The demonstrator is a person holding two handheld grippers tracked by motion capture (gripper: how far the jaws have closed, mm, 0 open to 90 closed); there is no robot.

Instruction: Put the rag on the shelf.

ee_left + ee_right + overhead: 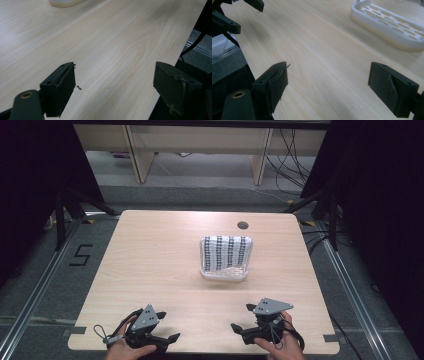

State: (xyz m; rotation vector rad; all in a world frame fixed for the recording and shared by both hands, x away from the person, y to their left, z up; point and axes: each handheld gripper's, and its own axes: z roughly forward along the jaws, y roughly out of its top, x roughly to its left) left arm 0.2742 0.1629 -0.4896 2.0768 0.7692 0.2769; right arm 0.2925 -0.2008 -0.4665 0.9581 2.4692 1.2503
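High view: left gripper [167,326] and right gripper [241,317] spread, low at near table [150,255] edge; basket [225,273] well ahead.

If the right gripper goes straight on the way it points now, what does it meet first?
Probably nothing: the right gripper, jaws open, points over bare table. The white basket lies off to one side.

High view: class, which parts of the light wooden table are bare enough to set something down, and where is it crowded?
On the light wooden table, the left half is bare. So is the strip between the white slotted basket and both grippers. The near edge is crowded.
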